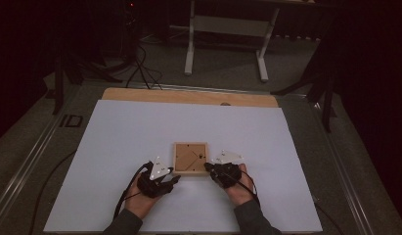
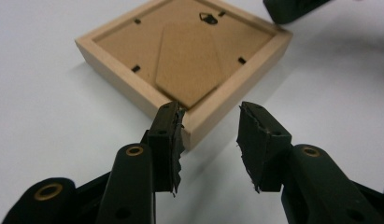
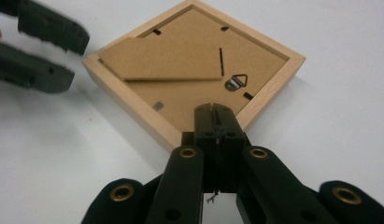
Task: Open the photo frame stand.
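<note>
Dim high view, dark surroundings; gripper views brighter, soft shadows, near parts blurred.

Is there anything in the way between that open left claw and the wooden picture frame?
Nothing visible: the left gripper stands open right at the picture frame corner, bare white table around.

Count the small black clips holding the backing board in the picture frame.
4 clips on the picture frame: far left, far right, near left, near right. The right gripper may hide another.

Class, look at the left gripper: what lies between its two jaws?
In the left gripper view, the left gripper has the near corner of the wooden picture frame and bare white table there.
</note>
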The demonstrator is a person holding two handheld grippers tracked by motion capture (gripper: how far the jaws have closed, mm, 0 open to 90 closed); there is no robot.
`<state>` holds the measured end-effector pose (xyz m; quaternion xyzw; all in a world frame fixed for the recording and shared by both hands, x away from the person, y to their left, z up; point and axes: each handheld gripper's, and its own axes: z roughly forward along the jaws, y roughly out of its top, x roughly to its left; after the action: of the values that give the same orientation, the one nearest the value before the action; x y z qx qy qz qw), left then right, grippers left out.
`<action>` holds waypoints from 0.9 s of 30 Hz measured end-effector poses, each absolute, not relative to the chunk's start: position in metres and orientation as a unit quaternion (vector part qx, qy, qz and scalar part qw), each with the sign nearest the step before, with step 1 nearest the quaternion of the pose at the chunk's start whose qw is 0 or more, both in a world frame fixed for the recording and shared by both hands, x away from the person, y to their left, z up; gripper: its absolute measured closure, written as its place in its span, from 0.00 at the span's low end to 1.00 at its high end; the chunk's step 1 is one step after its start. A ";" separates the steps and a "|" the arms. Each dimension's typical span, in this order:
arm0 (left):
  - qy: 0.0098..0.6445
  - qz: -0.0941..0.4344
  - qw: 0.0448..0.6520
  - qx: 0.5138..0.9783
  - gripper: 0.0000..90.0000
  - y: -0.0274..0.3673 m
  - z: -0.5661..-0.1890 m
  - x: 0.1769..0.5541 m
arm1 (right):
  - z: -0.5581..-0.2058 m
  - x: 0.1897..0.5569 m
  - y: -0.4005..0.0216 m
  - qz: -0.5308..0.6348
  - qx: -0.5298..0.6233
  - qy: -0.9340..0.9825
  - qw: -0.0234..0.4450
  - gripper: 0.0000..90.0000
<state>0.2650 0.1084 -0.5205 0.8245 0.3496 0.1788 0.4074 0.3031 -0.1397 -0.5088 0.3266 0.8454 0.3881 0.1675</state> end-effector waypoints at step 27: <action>0.352 0.196 0.398 0.824 0.54 0.084 -0.514 0.294 | -0.515 0.301 -0.142 0.387 0.309 0.849 0.183 1.00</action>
<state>0.2942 0.0841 -0.5140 0.8241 0.3516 0.1960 0.3985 0.3005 -0.1417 -0.5148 0.3093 0.8493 0.3869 0.1826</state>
